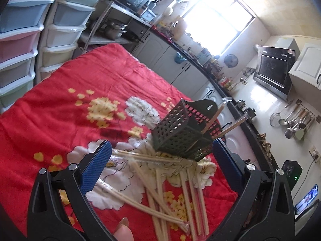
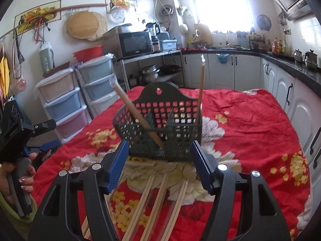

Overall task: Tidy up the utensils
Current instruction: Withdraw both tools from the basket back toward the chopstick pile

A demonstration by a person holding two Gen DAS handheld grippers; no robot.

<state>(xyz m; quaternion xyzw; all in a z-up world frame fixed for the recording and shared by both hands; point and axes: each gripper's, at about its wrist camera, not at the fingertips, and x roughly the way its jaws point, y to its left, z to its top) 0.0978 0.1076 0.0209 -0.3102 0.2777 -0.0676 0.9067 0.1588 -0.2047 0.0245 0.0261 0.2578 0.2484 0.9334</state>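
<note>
The black holder (image 2: 160,132) stands near the table's middle, two chopsticks (image 2: 138,116) already slotted in. Loose chopsticks (image 1: 160,190) lie before it. The left gripper (image 1: 160,166) and right gripper (image 2: 159,160) hover over them, jaws apart and empty, seemingly ready to pick.

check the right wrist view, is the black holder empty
No, two chopsticks already stand in the black holder, one leaning left and one upright at its right end.

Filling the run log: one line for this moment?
left hand-held gripper: open | right hand-held gripper: open | basket: two chopsticks | loose chopsticks: on cloth
</note>
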